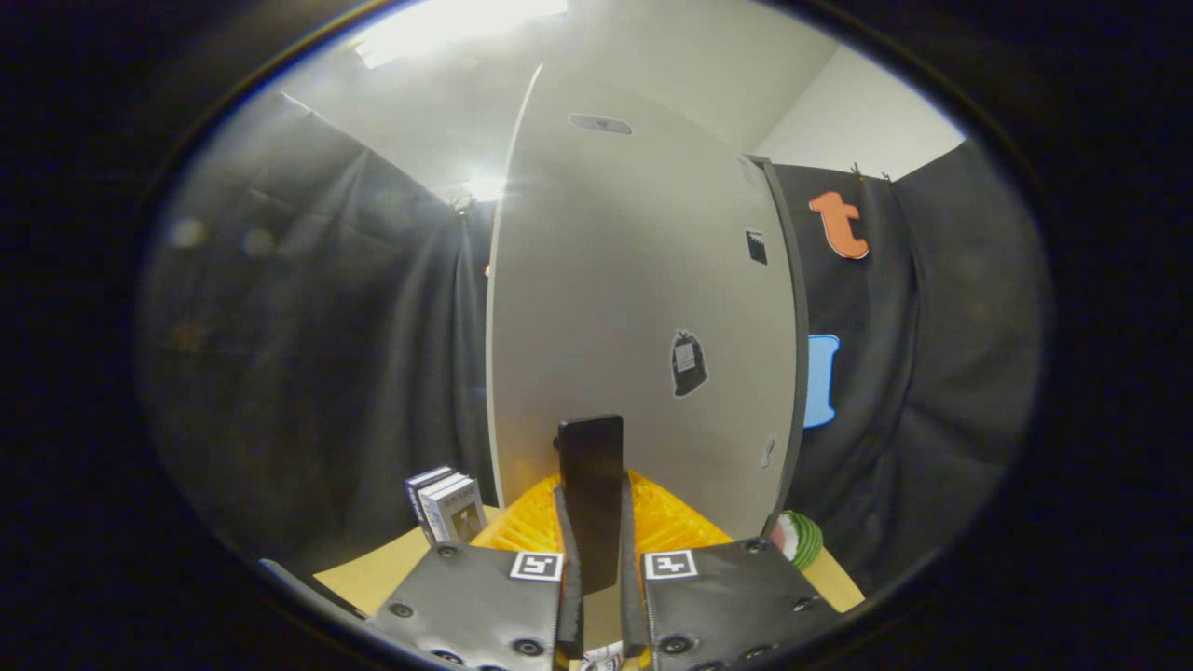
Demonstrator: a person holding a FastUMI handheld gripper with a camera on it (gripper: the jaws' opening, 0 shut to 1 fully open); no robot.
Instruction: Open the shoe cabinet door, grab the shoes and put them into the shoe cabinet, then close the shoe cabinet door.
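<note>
The white shoe cabinet door (634,308) stands upright right in front of me, filling the space just beyond the fingers. A flat black handle (590,452) sticks up from between my two fingers. My gripper (594,522) is shut on this handle, with both fingers pressing its sides. The door carries a few small dark stickers. A dark strip (794,326) runs down its right edge. I cannot tell whether the door is shut or ajar.
An orange ribbed surface (671,522) lies under the door, just ahead of the fingers, on a tan tabletop (373,573). A few small boxes (445,505) stand to the left. A green-striped round thing (800,539) sits at the door's lower right. Black cloth walls hang on both sides.
</note>
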